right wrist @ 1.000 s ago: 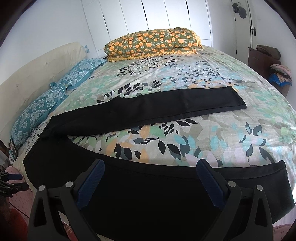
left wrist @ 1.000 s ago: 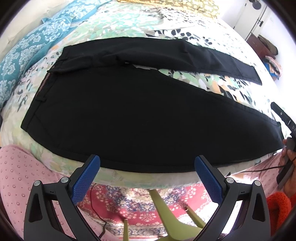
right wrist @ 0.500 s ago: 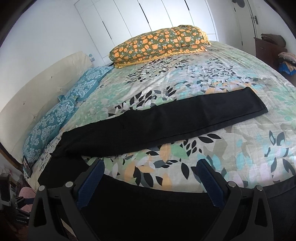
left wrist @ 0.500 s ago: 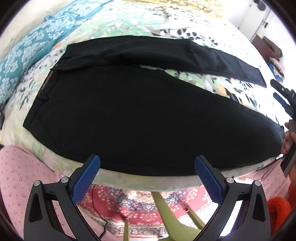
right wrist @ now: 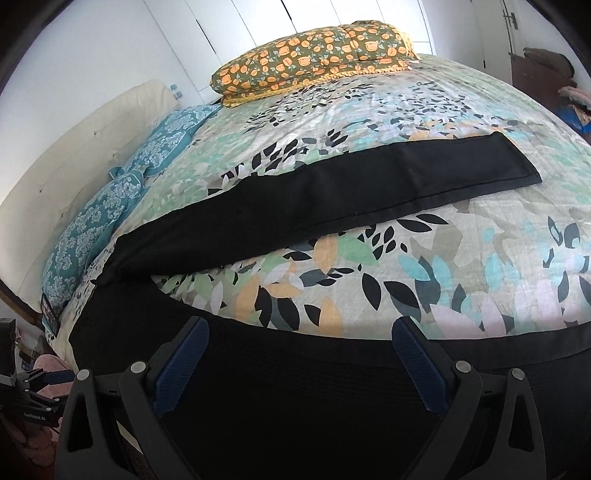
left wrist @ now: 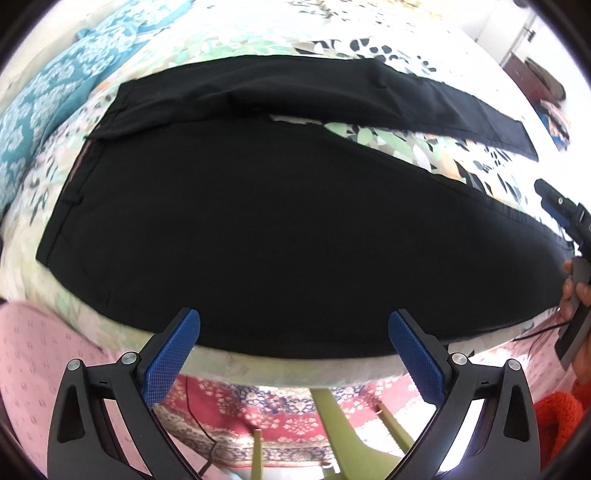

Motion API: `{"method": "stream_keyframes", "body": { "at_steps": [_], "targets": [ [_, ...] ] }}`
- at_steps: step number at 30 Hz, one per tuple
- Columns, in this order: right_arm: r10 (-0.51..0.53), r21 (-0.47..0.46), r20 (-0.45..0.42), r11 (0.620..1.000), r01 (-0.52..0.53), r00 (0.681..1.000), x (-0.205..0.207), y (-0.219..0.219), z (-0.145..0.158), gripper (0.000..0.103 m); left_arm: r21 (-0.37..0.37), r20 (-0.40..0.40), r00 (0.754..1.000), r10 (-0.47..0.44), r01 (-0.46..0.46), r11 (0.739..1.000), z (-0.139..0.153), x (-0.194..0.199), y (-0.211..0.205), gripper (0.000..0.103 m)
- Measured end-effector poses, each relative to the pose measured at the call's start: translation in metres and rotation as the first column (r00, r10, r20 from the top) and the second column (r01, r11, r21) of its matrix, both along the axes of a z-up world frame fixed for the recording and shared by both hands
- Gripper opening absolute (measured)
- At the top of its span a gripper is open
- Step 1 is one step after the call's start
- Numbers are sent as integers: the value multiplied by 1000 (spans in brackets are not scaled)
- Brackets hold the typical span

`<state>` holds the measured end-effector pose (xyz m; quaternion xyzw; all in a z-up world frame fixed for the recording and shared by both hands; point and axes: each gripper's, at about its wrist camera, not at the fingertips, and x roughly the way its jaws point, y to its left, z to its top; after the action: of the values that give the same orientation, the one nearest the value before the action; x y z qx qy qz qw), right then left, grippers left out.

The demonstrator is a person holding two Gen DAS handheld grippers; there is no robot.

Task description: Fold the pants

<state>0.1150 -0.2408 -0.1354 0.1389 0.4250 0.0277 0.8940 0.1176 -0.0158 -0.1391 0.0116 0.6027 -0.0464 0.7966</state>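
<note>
Left wrist view, pants (left wrist: 258, 229) beyond spread left gripper (left wrist: 293, 334), right gripper (right wrist: 301, 341) spread above them.

Bright daylight fills the room: a leaf-print bed (right wrist: 424, 266) ahead, white wardrobe doors (right wrist: 314, 16) beyond it, cream headboard (right wrist: 74, 147) left, patterned red rug (left wrist: 273, 417) below.

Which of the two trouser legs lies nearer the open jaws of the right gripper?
The near leg, running along the bed's edge right under the right gripper. The far leg lies farther up the floral bedspread, with a wedge of bedspread showing between them.
</note>
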Motion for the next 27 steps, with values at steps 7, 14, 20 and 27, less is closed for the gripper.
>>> {"method": "stream_keyframes", "body": {
  "at_steps": [7, 14, 20, 27],
  "targets": [
    [52, -36, 24, 998, -51, 998, 37, 1, 19, 99, 128, 164, 985, -52, 31, 991, 22, 75, -6, 102],
    [119, -30, 22, 993, -118, 993, 116, 11, 33, 99, 98, 198, 980, 18, -38, 995, 25, 168, -10, 102],
    [151, 15, -61, 989, -150, 987, 189, 24, -6, 99, 145, 167, 984, 64, -89, 985, -9, 216, -12, 102],
    [129, -136, -228, 977, -162, 965, 238, -44, -61, 99, 230, 109, 990, 90, -114, 966, -39, 210, 10, 102]
  ]
}}
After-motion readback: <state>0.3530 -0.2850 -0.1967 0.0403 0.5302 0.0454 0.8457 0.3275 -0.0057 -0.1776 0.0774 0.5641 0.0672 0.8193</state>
